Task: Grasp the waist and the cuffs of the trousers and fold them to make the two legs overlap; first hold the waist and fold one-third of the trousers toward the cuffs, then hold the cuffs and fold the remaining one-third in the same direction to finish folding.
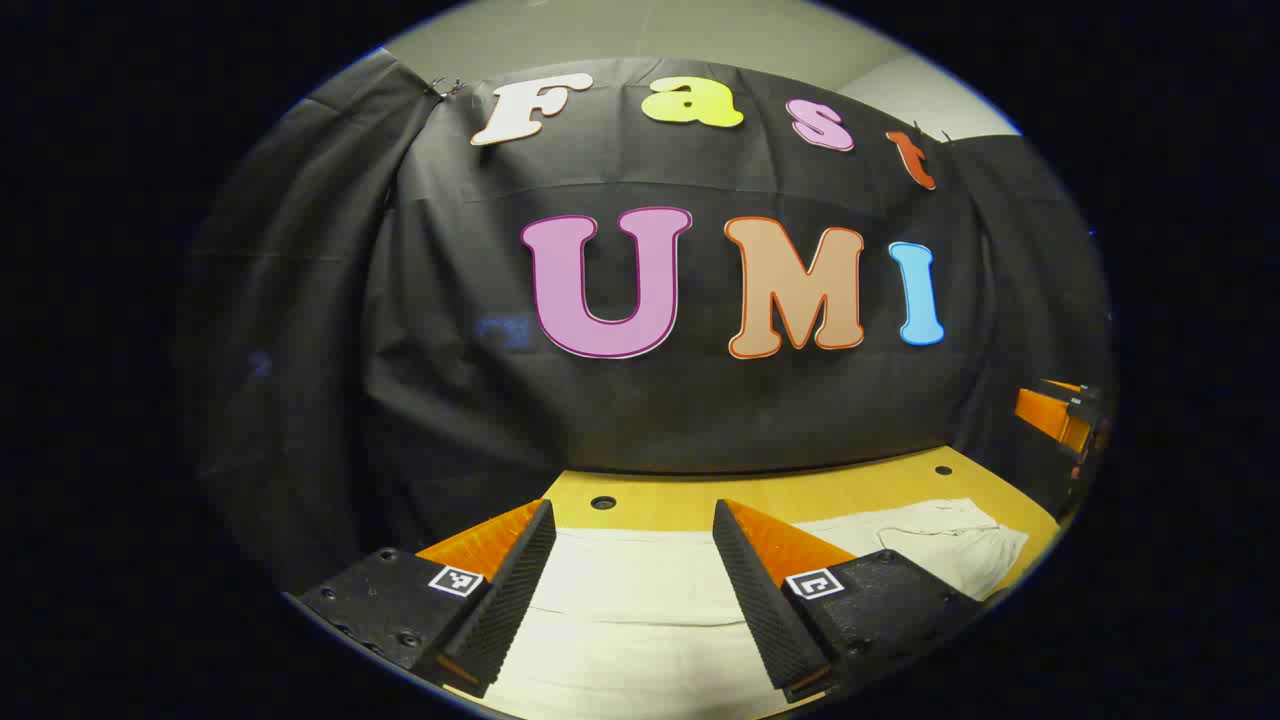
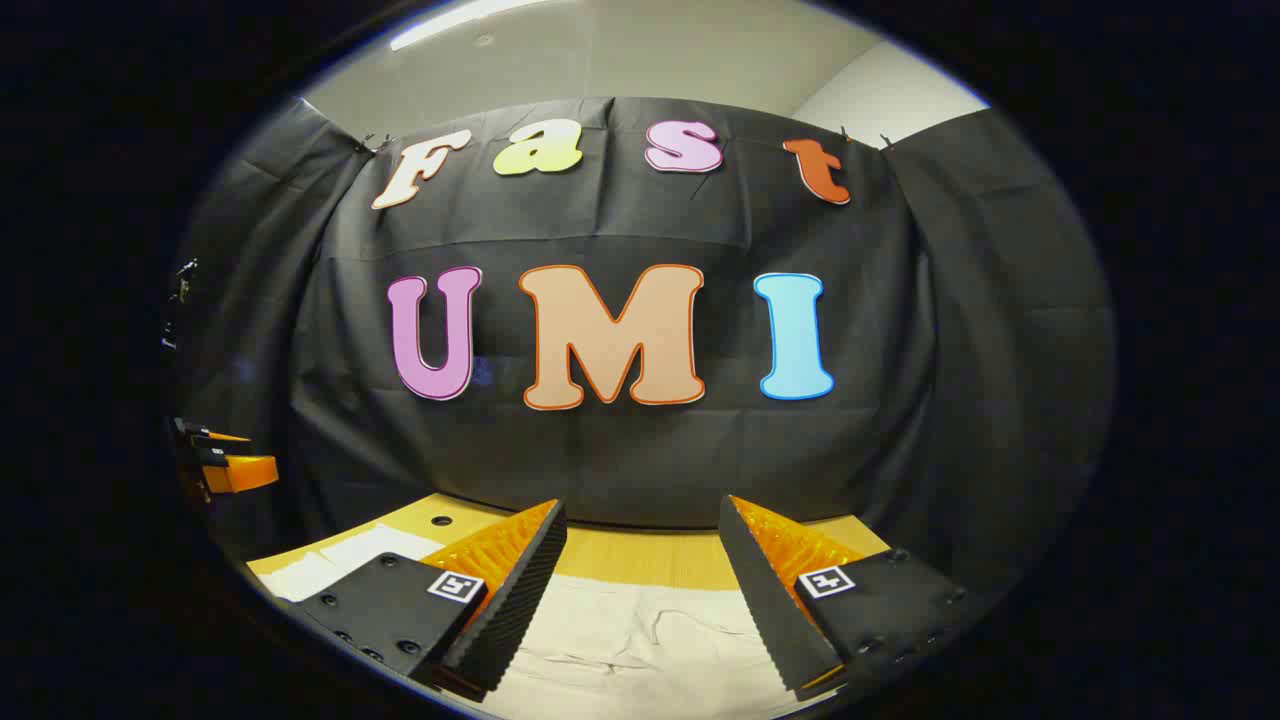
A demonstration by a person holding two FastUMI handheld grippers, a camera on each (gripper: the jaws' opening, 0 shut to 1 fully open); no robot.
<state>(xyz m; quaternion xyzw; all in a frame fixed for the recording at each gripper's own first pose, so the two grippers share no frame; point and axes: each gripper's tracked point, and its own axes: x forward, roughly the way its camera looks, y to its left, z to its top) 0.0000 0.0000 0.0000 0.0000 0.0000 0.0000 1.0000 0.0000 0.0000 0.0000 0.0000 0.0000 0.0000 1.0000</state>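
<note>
**Still at the start: trousers flat, nothing folded yet**

Now hovering low over the trousers (image 1: 640, 600), both grippers with fingers wide apart and nothing held between them. Pale trousers spread out flat on the yellow tabletop (image 1: 800, 490), reaching from near the left gripper (image 1: 632, 590) off toward the right, where a drawstring end lies loose on the cloth. Looks like the waist end over there, but hard to be sure.

Left gripper above smooth, plain cloth. Right gripper (image 2: 640, 600) above a more wrinkled part of the trousers (image 2: 640, 625), with bare tabletop (image 2: 640, 560) just past it, in front of the black cloth wall. Other gripper peeking in at the far edge of each view, off to the side.

Judging by how flat it all lies: no fold done so far. Cannot tell if the two legs already lie one on top of the other. Probably all left to do: grab waist and cuffs, stack the legs, fold the waist third toward the cuffs, then fold the cuff third the same way.
</note>
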